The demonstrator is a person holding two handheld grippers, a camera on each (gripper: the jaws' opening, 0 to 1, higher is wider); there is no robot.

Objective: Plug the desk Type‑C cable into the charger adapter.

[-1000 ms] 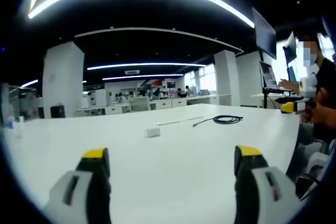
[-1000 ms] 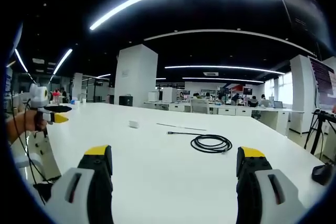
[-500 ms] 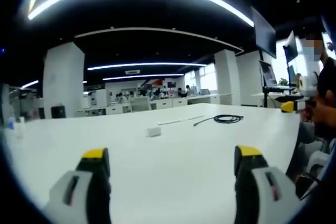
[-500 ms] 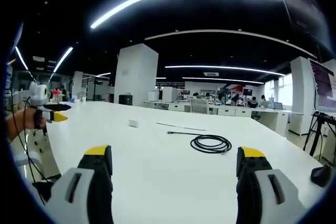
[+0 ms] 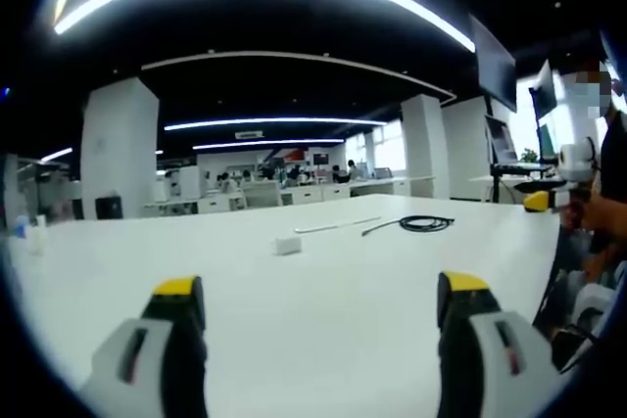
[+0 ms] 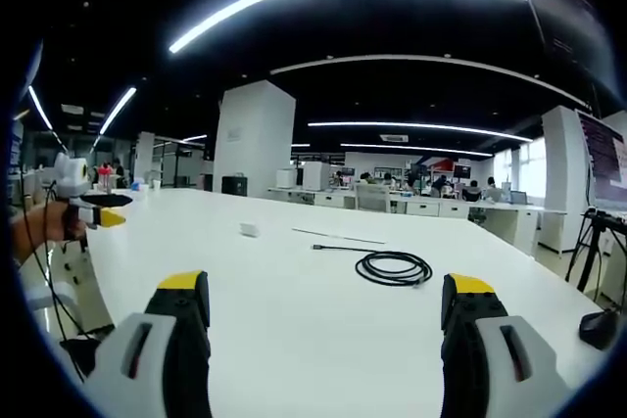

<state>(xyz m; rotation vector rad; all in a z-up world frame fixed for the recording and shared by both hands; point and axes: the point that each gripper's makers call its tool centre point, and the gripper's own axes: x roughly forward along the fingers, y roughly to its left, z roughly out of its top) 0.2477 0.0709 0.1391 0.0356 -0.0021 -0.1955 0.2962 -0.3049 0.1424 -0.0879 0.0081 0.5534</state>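
Right gripper view: right gripper [image 6: 323, 315] spread wide, holding nothing, above the near table [image 6: 294, 340]; coiled cable [image 6: 394, 267] lies ahead, adapter [image 6: 250, 231] farther left; left gripper [image 5: 318, 315] equally wide and empty; adapter [image 5: 286, 245] ahead of it. Best to pinch the cable just behind its plug.

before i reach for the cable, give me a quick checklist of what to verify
1. Left gripper open and holding nothing: ok.
2. Right gripper open and holding nothing: ok.
3. Black cable lying coiled on the white table, nothing on top of it: ok.
4. White adapter lying apart from the cable, free to grasp: ok.
5. Type-C plug end located: cannot tell, too small.
6. Adapter port facing the cable: cannot tell.
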